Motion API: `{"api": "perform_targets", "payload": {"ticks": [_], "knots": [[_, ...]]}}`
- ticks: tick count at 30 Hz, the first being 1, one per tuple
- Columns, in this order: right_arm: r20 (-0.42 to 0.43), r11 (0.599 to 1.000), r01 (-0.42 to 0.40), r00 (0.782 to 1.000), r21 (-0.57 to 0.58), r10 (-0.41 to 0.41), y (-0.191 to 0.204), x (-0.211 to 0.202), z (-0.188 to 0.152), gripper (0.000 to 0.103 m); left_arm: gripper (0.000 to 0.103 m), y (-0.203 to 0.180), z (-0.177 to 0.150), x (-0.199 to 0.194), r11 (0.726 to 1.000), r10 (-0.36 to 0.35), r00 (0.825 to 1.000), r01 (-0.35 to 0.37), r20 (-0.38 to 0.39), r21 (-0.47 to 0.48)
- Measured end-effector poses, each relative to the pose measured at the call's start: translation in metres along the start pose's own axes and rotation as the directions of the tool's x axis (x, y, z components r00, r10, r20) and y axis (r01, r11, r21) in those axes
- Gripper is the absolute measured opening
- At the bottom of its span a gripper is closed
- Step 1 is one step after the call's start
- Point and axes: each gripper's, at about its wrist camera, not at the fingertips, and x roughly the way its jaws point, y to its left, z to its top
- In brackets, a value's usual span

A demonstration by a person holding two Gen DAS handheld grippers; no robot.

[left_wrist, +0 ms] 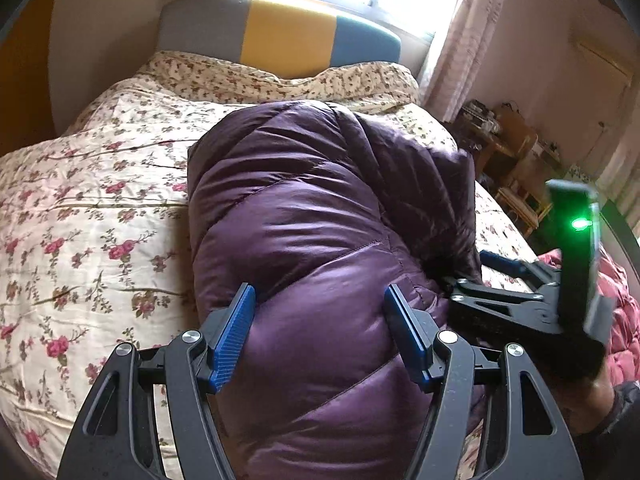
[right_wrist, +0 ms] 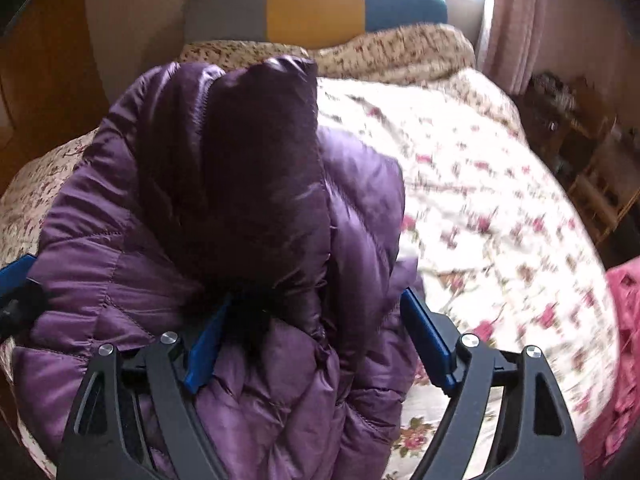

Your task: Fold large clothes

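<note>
Bed (left_wrist: pixel 80 208) under floral quilt fills room, striped grey-yellow-blue headboard (left_wrist: pixel 280 36) at far end by bright window. Purple down jacket (left_wrist: pixel 304 216) lies bundled lengthwise along middle of quilt, puffy, folded in on itself. Left gripper (left_wrist: pixel 320 320) low over near end of jacket, blue pads spread wide, fabric bulging between them. Right gripper (right_wrist: pixel 316 336) beside it at jacket's right edge, also spread apart, straddling rumpled hem, nothing pinched.

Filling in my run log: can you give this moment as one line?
task: fold clothes | jacket: bundled on bed | left gripper: open, over jacket | right gripper: open, at jacket
</note>
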Motion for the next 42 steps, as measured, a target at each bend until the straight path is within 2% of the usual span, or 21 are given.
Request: {"api": "perform_targets", "payload": {"ticks": [4, 8, 9, 10, 12, 16, 19, 21, 23, 25, 27, 30, 33, 36, 42], "knots": [[-0.020, 0.996, -0.050, 0.999, 0.069, 0.051, -0.016, 0.013, -0.009, 0.080, 0.066, 0.007, -0.002, -0.005, 1.000, -0.003, 1.000, 0.003, 0.016, 0.010], [-0.023, 0.990, -0.094, 0.995, 0.108, 0.097, -0.024, 0.017, -0.012, 0.080, 0.066, 0.033, 0.000, -0.009, 0.999, 0.023, 1.000, -0.022, 0.014, -0.042], [-0.023, 0.988, -0.106, 0.994, 0.116, 0.110, -0.028, 0.019, -0.012, 0.080, 0.069, 0.041, 0.001, -0.006, 0.998, 0.013, 1.000, -0.013, 0.000, -0.058], [-0.023, 0.985, -0.119, 0.992, 0.123, 0.123, -0.030, 0.020, -0.012, 0.080, 0.075, 0.046, 0.002, -0.004, 0.997, -0.004, 1.000, 0.003, -0.013, -0.071], [-0.021, 0.978, -0.150, 0.988, 0.145, 0.154, -0.035, 0.022, -0.014, 0.078, 0.079, 0.058, 0.002, 0.003, 0.993, -0.047, 0.998, 0.042, -0.043, -0.112], [-0.019, 0.966, -0.198, 0.979, 0.169, 0.204, -0.040, 0.023, -0.016, 0.070, 0.080, 0.063, 0.001, 0.020, 0.985, -0.127, 0.988, 0.116, -0.088, -0.128], [-0.002, 0.954, -0.238, 0.970, 0.182, 0.243, -0.044, 0.023, -0.019, 0.058, 0.080, 0.068, -0.001, 0.037, 0.970, -0.199, 0.973, 0.178, -0.121, -0.165], [0.002, 0.952, -0.252, 0.967, 0.176, 0.256, -0.044, 0.020, -0.020, 0.048, 0.080, 0.069, -0.002, 0.046, 0.952, -0.262, 0.956, 0.233, -0.133, -0.198], [0.004, 0.952, -0.258, 0.965, 0.164, 0.261, -0.040, 0.016, -0.020, 0.036, 0.076, 0.067, -0.003, 0.048, 0.942, -0.296, 0.948, 0.269, -0.114, -0.201], [0.014, 0.951, -0.268, 0.963, 0.156, 0.269, -0.036, 0.011, -0.019, 0.030, 0.066, 0.064, -0.002, 0.045, 0.939, -0.312, 0.945, 0.291, -0.096, -0.186], [0.022, 0.948, -0.274, 0.962, 0.160, 0.274, -0.032, 0.008, -0.018, 0.026, 0.059, 0.066, -0.001, 0.041, 0.931, -0.335, 0.939, 0.317, -0.081, -0.181], [0.033, 0.943, -0.294, 0.956, 0.153, 0.293, -0.021, 0.001, -0.016, 0.023, 0.056, 0.071, -0.001, 0.033, 0.922, -0.359, 0.931, 0.342, -0.071, -0.180], [0.032, 0.937, -0.324, 0.946, 0.131, 0.322, 0.001, 0.001, -0.010, 0.023, 0.056, 0.080, 0.001, 0.020, 0.925, -0.352, 0.935, 0.339, -0.049, -0.173], [0.025, 0.927, -0.361, 0.932, 0.096, 0.361, 0.031, 0.002, -0.005, 0.023, 0.055, 0.097, 0.004, -0.001, 0.936, -0.319, 0.947, 0.312, -0.018, -0.162], [-0.001, 0.893, -0.449, 0.893, 0.013, 0.449, 0.116, 0.009, 0.006, 0.022, 0.056, 0.144, 0.005, -0.047, 0.966, -0.199, 0.979, 0.202, 0.030, -0.162]]}}
